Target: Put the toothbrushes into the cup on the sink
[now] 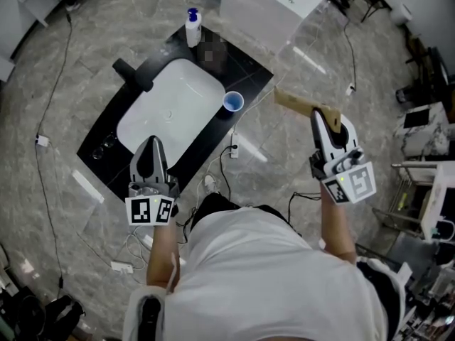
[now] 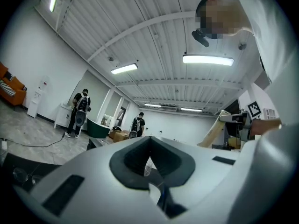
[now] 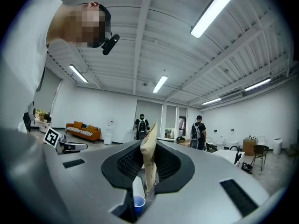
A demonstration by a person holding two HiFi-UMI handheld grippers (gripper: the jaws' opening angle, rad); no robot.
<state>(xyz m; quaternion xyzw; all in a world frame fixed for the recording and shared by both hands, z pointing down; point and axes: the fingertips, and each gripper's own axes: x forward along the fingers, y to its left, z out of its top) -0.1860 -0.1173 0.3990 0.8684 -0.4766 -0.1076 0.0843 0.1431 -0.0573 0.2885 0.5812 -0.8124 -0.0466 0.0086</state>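
Note:
A blue cup stands on the right edge of the black sink counter, beside the white basin. My right gripper is to the right of the sink, off the counter, and is shut on a flat tan paper packet that sticks out toward the cup. In the right gripper view the packet stands upright between the jaws of the right gripper, and the cup shows below them. My left gripper hovers over the counter's near edge, jaws together with nothing between them.
A white soap bottle with a blue cap stands at the counter's far corner, and a black faucet is at its left. A white cabinet stands behind. Cables lie on the marble floor. People stand far off.

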